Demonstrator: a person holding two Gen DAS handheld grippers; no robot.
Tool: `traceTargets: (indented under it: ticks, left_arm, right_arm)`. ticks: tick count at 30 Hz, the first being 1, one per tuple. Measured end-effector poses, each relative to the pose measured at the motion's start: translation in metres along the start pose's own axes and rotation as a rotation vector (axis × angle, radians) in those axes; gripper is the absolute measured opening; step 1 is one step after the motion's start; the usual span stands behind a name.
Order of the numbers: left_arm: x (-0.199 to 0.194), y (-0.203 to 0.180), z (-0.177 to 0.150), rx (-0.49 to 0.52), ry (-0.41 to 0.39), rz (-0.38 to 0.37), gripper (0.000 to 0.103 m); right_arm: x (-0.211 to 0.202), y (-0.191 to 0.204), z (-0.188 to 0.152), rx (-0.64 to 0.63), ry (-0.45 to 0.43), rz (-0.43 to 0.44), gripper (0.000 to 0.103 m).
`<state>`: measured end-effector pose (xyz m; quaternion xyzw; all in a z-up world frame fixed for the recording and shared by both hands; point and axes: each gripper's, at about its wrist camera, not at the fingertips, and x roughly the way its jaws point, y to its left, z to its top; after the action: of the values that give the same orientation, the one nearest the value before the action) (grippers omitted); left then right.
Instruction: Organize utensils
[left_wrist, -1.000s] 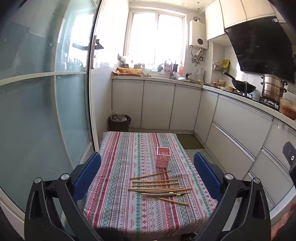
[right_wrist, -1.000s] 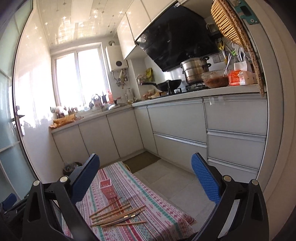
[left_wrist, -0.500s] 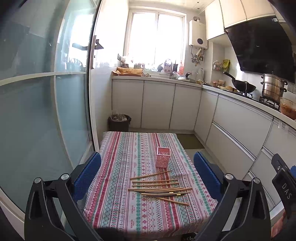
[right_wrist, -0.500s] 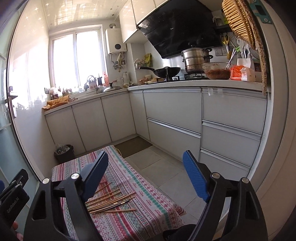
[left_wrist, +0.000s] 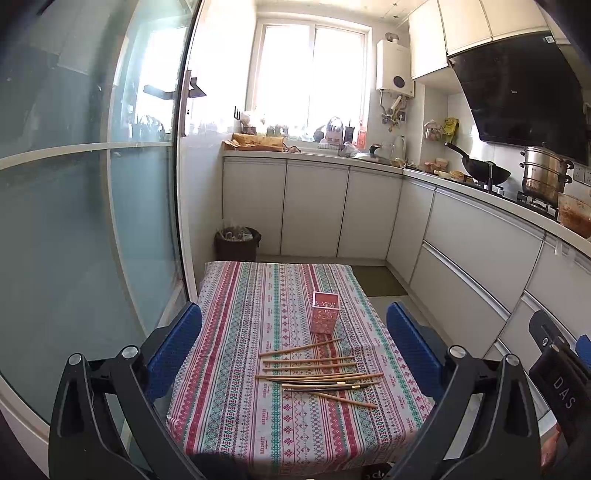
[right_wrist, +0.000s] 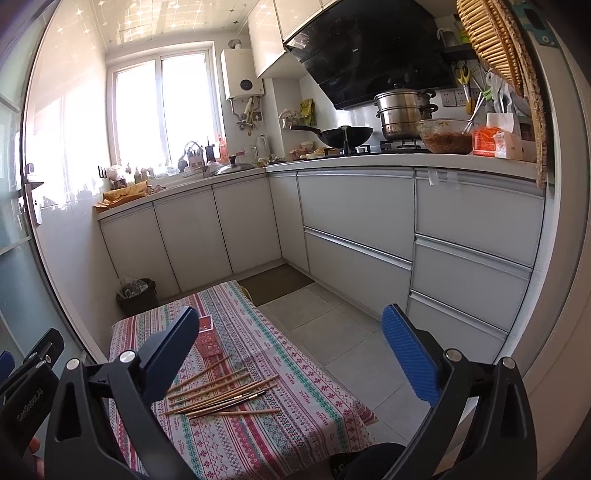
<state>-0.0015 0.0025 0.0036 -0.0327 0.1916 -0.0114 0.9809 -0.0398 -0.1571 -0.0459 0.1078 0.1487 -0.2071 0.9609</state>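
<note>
Chopsticks (left_wrist: 317, 373) lie loose in a scattered row on the striped tablecloth (left_wrist: 236, 369), just in front of the pink holder (left_wrist: 325, 312), which stands upright. The left gripper (left_wrist: 293, 349) hangs above them, fingers wide apart and empty. The right gripper (right_wrist: 291, 354) has just reopened wide, nothing between its fingers

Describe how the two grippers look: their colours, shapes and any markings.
Both are alike: black plastic frames with silver bolts, each carrying two flat blue textured fingers. That goes for the left gripper and the right gripper. White lettering, partly cut off, marks their black bodies: "DAS" on the right gripper's body, "GenRobot.AI" on the left gripper's.
</note>
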Motion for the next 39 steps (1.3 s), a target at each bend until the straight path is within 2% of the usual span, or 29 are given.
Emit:
traceTargets:
  ticks: [20, 27, 30, 33, 36, 39]
  left_arm:
    - [0.003, -0.002, -0.002, 0.001, 0.008, -0.005, 0.096]
    - [0.026, -0.005, -0.007, 0.02, 0.05, -0.005, 0.096]
    - [0.05, -0.011, -0.007, 0.044, 0.078, -0.012, 0.096]
    - [0.095, -0.028, -0.007, 0.132, 0.134, -0.096, 0.096]
    - [0.16, -0.06, -0.016, 0.32, 0.266, -0.196, 0.096]
    - [0.233, -0.09, -0.04, 0.481, 0.446, -0.274, 0.096]
  right_arm:
    - [0.01, 0.008, -0.004, -0.033, 0.045, 0.016, 0.097]
    - [0.033, 0.011, -0.011, -0.035, 0.091, 0.014, 0.097]
    - [0.055, 0.009, -0.017, -0.027, 0.14, 0.019, 0.097]
    - [0.093, -0.002, -0.029, 0.04, 0.256, 0.059, 0.097]
    - [0.143, -0.015, -0.051, 0.101, 0.413, 0.073, 0.097]
    - [0.188, -0.031, -0.078, 0.152, 0.513, 0.042, 0.097]
